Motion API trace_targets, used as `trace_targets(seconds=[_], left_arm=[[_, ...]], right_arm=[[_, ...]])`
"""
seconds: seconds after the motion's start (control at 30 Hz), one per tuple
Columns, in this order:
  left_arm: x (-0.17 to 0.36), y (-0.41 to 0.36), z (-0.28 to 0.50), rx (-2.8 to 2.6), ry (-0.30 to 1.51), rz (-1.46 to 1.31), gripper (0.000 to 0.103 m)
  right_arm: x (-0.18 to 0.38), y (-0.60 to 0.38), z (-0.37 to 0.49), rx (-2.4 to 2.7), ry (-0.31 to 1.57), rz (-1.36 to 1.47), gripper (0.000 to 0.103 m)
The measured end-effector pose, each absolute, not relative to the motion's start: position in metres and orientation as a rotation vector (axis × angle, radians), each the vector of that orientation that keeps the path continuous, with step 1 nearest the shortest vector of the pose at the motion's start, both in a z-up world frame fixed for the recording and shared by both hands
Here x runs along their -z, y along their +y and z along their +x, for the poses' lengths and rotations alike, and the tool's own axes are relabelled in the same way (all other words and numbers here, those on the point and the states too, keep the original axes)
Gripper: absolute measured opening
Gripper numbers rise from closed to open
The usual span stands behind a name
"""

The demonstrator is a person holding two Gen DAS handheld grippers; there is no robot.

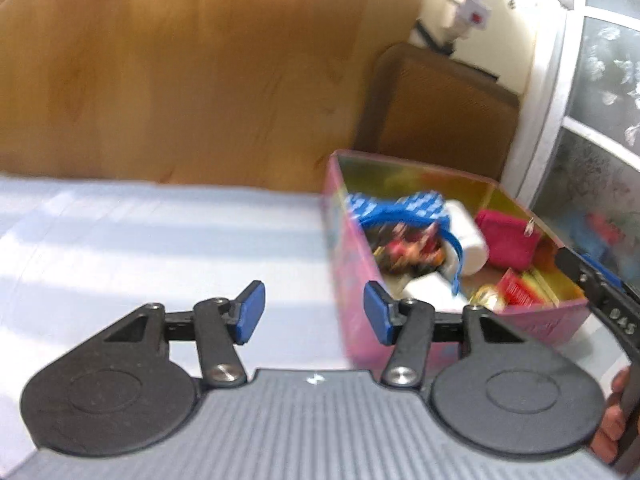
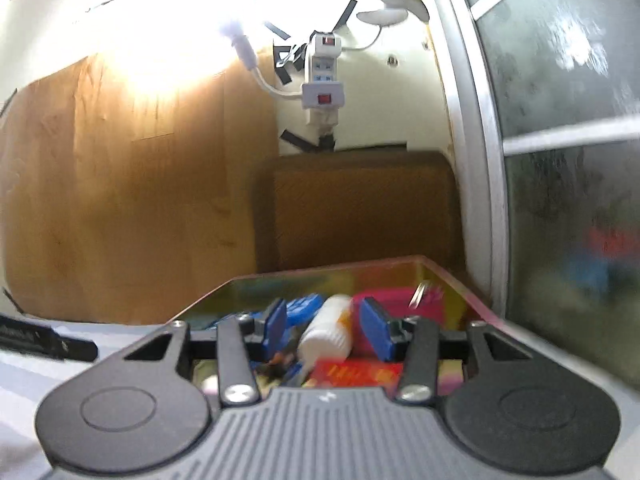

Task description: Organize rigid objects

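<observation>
Over at the right end of the white table [image 1: 140, 232] stands a pink tin box [image 1: 352, 264], lid off, with a shiny gold-coloured inside. Within it lie a blue-and-white patterned item [image 1: 400, 206] with a blue strap, a white ribbed cylinder [image 1: 468, 240] on its side, a magenta pouch [image 1: 506, 242] against the far wall, a red carton [image 1: 520, 290] near the front corner, and some dark mixed pieces too blurred to name.

The left gripper [image 1: 314, 312] hangs above the bare table just left of the box, its blue pads spread wide with nothing between them; the right pad sits in front of the box's near wall.

From the right wrist view, the right gripper [image 2: 326, 330] hovers over the box [image 2: 448, 276], jaws spread wide and empty. The white cylinder [image 2: 326, 332] lies beneath the gap between the pads, the magenta pouch [image 2: 400, 300] beyond it, and the red carton [image 2: 356, 374] closer in. Whether either pad touches anything cannot be told.

Behind the box stands a brown cushion [image 2: 360, 208], and a white power strip [image 2: 324, 76] hangs on the wall above.
</observation>
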State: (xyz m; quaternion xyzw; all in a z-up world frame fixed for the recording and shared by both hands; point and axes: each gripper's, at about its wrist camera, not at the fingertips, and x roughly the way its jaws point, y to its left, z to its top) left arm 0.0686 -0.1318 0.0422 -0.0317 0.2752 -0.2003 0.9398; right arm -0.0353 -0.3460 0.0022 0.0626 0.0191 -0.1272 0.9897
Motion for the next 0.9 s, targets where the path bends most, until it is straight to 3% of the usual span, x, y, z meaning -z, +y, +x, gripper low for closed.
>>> trace_targets(seconds=[0.17, 0.33, 0.37, 0.43, 0.5, 0.7, 0.9], left_arm=[[-0.032, -0.119, 0.056, 0.374, 0.597, -0.062, 0.066], [-0.032, -0.113, 0.045, 0.330, 0.598, -0.040, 0.098], [-0.031, -0.112, 0.042, 0.323, 0.601, -0.029, 0.099], [-0.031, -0.112, 0.038, 0.303, 0.610, -0.002, 0.103], [-0.029, -0.111, 0.034, 0.276, 0.624, 0.022, 0.103], [-0.024, -0.103, 0.027, 0.231, 0.625, 0.038, 0.103], [-0.031, -0.102, 0.016, 0.183, 0.540, 0.057, 0.103]], right_arm=[[0.004, -0.324, -0.055, 0.207, 0.075, 0.194, 0.049], [0.010, -0.298, -0.068, 0.176, 0.115, 0.157, 0.060], [0.010, -0.294, -0.071, 0.169, 0.120, 0.154, 0.063], [0.010, -0.289, -0.075, 0.166, 0.124, 0.152, 0.082], [0.010, -0.285, -0.080, 0.174, 0.116, 0.149, 0.089], [0.005, -0.279, -0.090, 0.174, 0.106, 0.152, 0.100], [0.006, -0.274, -0.095, 0.174, 0.109, 0.151, 0.102]])
